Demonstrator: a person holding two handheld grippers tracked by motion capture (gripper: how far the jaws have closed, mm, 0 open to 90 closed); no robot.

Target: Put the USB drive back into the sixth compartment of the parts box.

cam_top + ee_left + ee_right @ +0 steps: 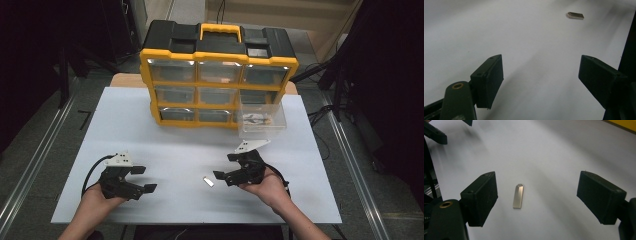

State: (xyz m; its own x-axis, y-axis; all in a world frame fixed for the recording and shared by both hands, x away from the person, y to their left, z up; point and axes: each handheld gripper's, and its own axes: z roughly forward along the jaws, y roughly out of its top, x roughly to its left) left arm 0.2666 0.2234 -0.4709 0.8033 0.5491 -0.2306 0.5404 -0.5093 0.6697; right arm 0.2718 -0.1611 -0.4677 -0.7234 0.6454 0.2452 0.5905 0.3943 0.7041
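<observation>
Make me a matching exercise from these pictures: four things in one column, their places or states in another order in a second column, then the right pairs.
Things:
1. metal piece
2. clear drawer
3. organizer
4. left gripper

Places or states:
A. stands at the far side of the table, yellow and black, with a handle on top
B. lies flat on the white table between the open jaws of the right gripper
C. pulled out at the organizer's lower right corner
D. open, holding nothing, at the near left of the table

Pairs: 1-B, 2-C, 3-A, 4-D
</observation>
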